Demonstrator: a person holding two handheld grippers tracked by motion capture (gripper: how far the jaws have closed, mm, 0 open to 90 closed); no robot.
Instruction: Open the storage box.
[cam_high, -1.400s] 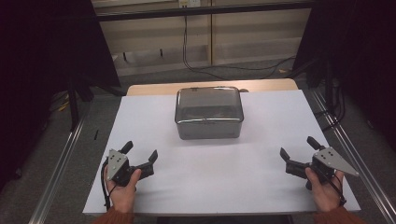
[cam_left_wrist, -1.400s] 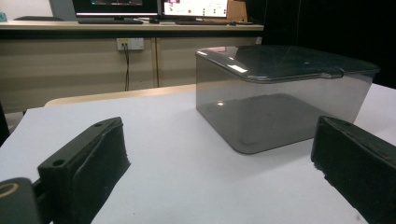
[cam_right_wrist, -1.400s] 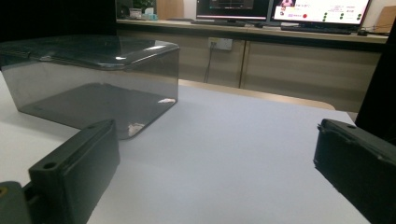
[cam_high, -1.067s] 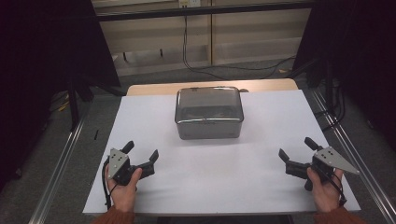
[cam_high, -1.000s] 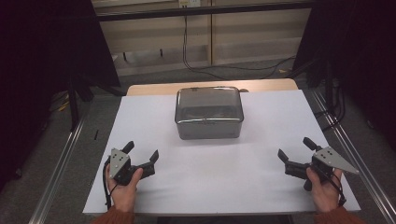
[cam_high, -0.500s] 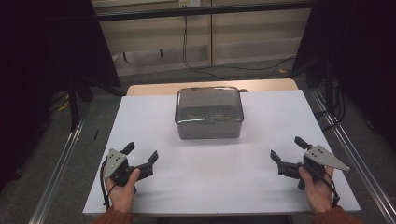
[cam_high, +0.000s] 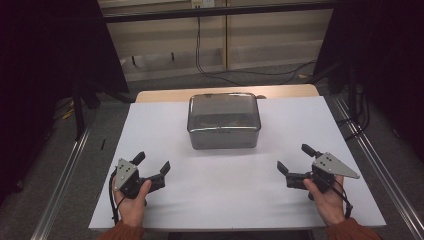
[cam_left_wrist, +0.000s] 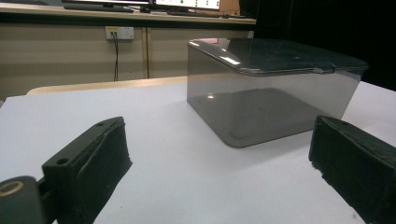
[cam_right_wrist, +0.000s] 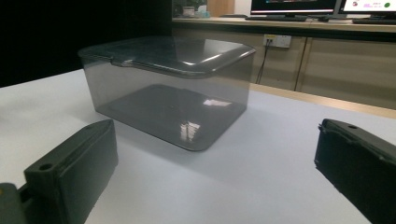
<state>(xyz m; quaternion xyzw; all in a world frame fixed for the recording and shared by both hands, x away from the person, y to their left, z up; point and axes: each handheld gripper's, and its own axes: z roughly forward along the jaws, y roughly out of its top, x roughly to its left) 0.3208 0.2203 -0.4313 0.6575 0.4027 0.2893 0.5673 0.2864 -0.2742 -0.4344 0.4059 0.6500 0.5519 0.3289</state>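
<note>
Sitting lidded at the middle of the white surface (cam_high: 150, 125) toward its far edge, the smoky box (cam_high: 223, 120) lies ahead of and between both tongs, well apart from each. The left tongs (cam_high: 151, 166) and right tongs (cam_high: 293, 159) rest near the front corners, jaws spread wide and holding nothing. No writing on the box can be read.

A smoky grey see-through plastic box (cam_high: 223, 121) with rounded corners sits upright at the middle of the far half of the white table (cam_high: 150, 125), its lid closed flat on top.
</note>
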